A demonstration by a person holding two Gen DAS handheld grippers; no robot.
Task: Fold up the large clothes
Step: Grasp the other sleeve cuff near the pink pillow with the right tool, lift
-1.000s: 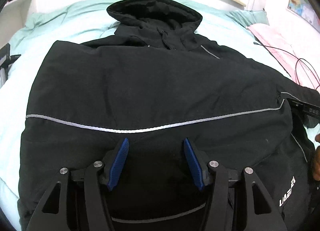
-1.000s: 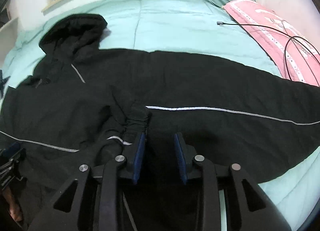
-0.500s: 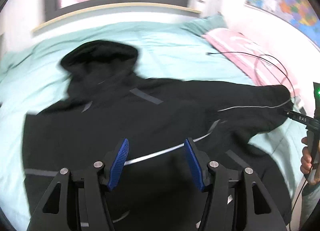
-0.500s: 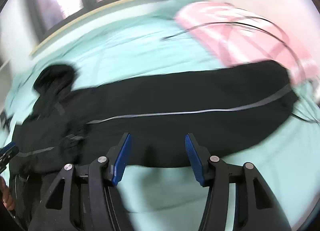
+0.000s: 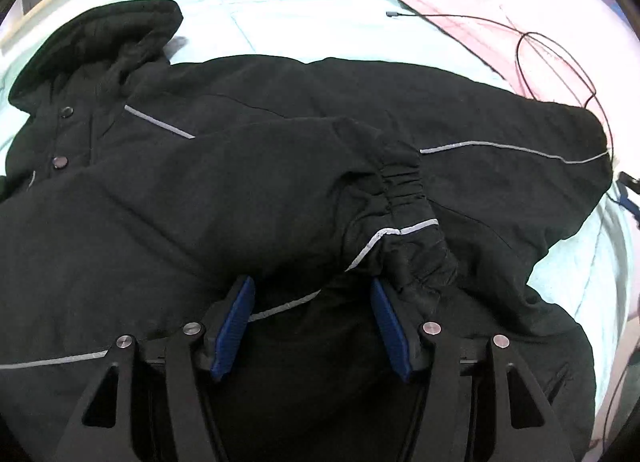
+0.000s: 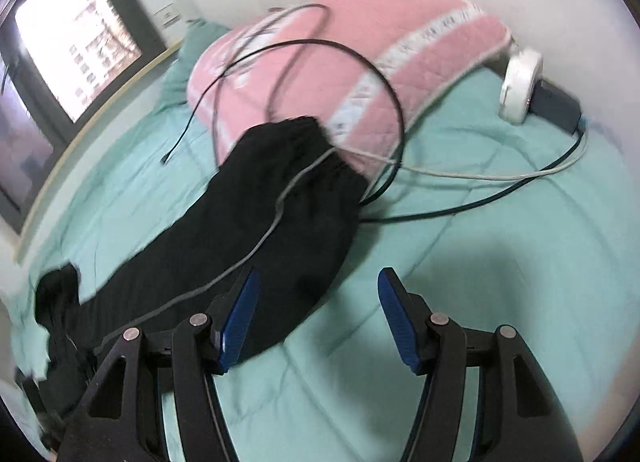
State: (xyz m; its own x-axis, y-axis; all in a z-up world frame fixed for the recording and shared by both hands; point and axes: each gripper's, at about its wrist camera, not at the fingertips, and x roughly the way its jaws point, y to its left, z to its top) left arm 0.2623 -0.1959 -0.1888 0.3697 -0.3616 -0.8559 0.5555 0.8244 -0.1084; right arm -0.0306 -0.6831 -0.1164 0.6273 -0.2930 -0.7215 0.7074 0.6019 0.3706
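A black hooded jacket (image 5: 200,202) with grey reflective stripes lies flat on the bed, hood (image 5: 100,42) at the upper left. One sleeve is folded across its body, elastic cuff (image 5: 400,182) toward the right. My left gripper (image 5: 312,286) hovers just below that cuff with its jaws opening; no cloth is pinched between the blue pads. The other sleeve (image 6: 280,202) stretches out toward the pink pillow. My right gripper (image 6: 320,274) is over the bedding at that sleeve's right edge, jaws opening, nothing between them.
A pink pillow (image 6: 360,42) lies beyond the outstretched sleeve's cuff, with black cable loops (image 6: 394,102) draped over it. A white round device (image 6: 520,82) sits by the wall. Teal bedding (image 6: 480,242) surrounds the jacket. A window (image 6: 72,54) is at the far left.
My right gripper's jaws widened and it swung right, from the folded cuff on the jacket's body to beside the outstretched sleeve. My left gripper shifted right over the folded sleeve.
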